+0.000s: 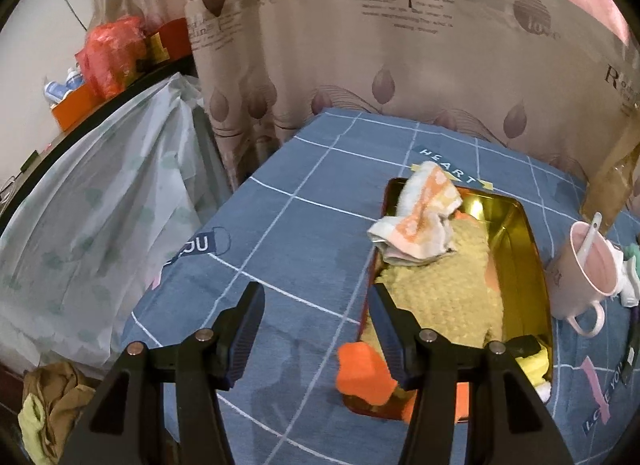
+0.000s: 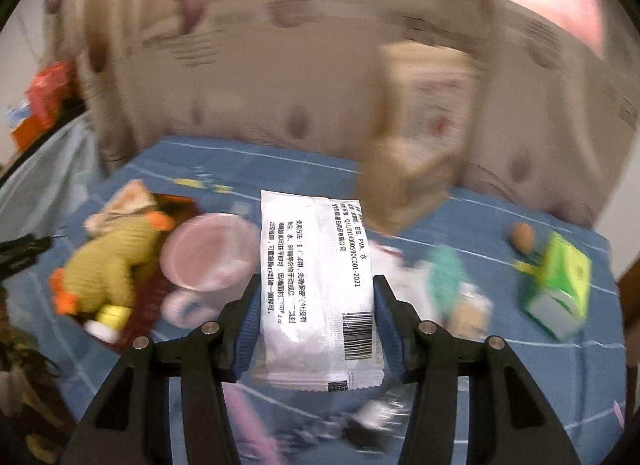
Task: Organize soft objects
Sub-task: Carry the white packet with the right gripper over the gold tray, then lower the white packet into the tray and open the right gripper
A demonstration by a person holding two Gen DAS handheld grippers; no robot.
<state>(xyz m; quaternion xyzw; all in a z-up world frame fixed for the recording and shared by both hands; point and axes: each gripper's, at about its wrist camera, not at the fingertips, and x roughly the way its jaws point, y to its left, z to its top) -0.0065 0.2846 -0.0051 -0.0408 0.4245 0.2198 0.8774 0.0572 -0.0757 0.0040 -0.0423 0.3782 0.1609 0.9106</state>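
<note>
A gold-lined tin tray point(image 1: 520, 249) holds a yellow knitted duck toy point(image 1: 444, 289) with orange feet, and an orange-white washcloth point(image 1: 420, 213) lies over its far end. My left gripper point(image 1: 316, 305) is open and empty, above the cloth just left of the tray's near end. My right gripper point(image 2: 316, 297) is shut on a white printed packet point(image 2: 320, 285) held above the table. The duck point(image 2: 116, 257) and tray show blurred at left in the right wrist view.
A pink mug point(image 1: 588, 269) with a spoon stands right of the tray; it shows in the right wrist view point(image 2: 208, 253). A green carton point(image 2: 560, 289), a teal item point(image 2: 444, 269) and a brown bag point(image 2: 404, 189) lie on the blue tablecloth point(image 1: 304, 193). Curtain behind.
</note>
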